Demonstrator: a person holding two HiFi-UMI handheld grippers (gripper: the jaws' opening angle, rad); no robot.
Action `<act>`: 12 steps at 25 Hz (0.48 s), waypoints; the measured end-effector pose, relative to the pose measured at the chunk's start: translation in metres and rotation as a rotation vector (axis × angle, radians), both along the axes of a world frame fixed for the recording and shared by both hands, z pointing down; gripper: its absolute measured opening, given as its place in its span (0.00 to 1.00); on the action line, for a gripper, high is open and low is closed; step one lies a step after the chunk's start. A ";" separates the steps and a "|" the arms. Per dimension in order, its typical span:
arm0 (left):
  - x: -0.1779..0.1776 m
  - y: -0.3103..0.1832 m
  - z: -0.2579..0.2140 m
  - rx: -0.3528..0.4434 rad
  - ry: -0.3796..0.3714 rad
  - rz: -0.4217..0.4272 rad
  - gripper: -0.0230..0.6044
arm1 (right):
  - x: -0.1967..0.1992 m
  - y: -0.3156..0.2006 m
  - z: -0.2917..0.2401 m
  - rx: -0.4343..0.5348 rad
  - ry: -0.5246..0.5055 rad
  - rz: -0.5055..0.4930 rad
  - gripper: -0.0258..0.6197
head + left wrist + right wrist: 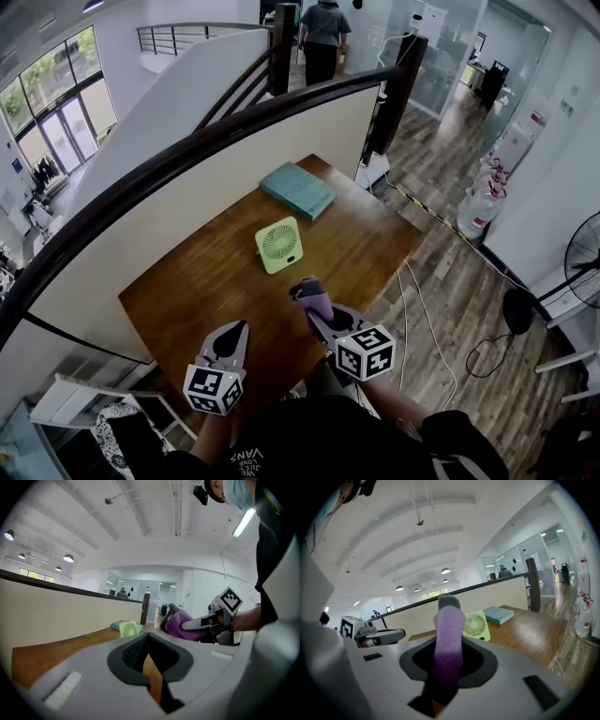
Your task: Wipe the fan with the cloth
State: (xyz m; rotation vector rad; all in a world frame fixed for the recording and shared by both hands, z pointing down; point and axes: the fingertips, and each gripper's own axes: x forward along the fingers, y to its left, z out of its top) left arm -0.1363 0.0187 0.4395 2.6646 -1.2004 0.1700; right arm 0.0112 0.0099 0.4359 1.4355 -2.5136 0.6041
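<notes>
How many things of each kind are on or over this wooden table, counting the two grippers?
Green fan: 1
Teal book: 1
Purple cloth: 1
Grippers: 2, the left gripper and the right gripper
Total: 5

A wooden table (187, 291) stands against a cream partition (187, 206) capped by a dark curved rail (234, 117); right of the table runs wood-plank floor (459, 272) bearing clear water jugs (480, 202). Beyond the table's left end are tall windows (52, 108); beyond its far corner, glass walls (450, 56); overhead, a white ribbed ceiling (140, 531) with round lamps (446, 570).
</notes>
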 end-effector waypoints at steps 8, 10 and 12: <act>-0.003 0.000 -0.006 0.033 0.003 -0.016 0.05 | -0.003 0.005 0.000 0.008 -0.004 0.002 0.19; -0.004 -0.001 -0.008 0.045 0.000 -0.014 0.06 | -0.004 0.005 0.000 0.009 -0.003 0.001 0.19; -0.003 -0.001 -0.009 0.046 0.005 -0.010 0.06 | -0.005 0.006 0.001 0.010 -0.002 0.001 0.19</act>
